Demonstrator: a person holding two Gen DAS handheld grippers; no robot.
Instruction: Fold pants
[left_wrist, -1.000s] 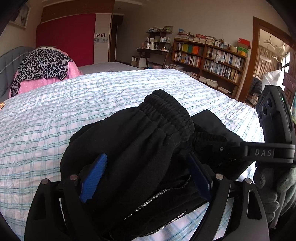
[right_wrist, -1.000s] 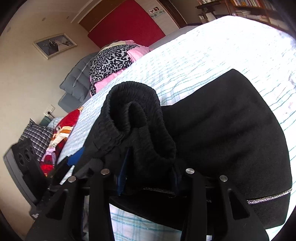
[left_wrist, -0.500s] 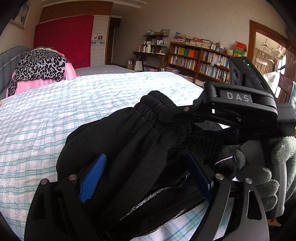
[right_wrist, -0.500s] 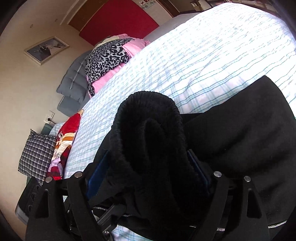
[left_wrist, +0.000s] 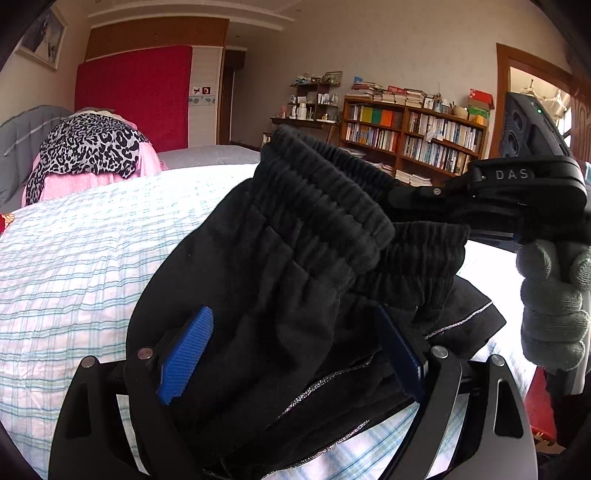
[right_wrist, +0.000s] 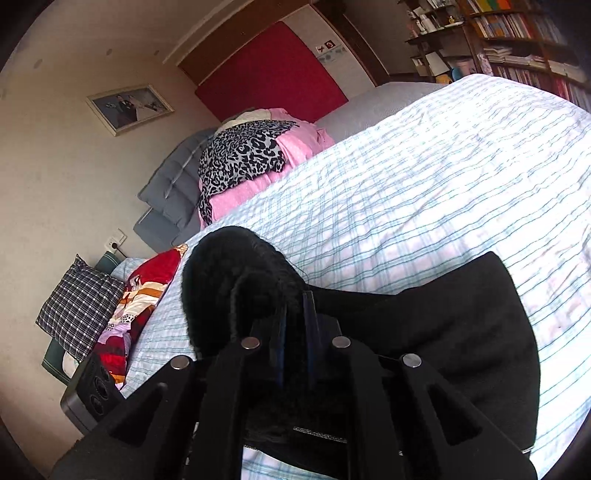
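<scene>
The black pants with an elastic waistband are bunched and lifted over the plaid bed. My left gripper has its blue pads wide apart with thick folds of the pants between them. My right gripper is shut on the waistband, its pads nearly together. In the left wrist view the right gripper's body sits at the right, held by a gloved hand. The rest of the pants lies on the bed.
Pink and leopard-print bedding is piled at the headboard. Red patterned clothes and a checked pillow lie off the bed's left side. A bookshelf stands beyond the bed.
The right gripper closed from wide open onto the waistband and lifted it. The waistband now stands higher. The left gripper stayed the same.
</scene>
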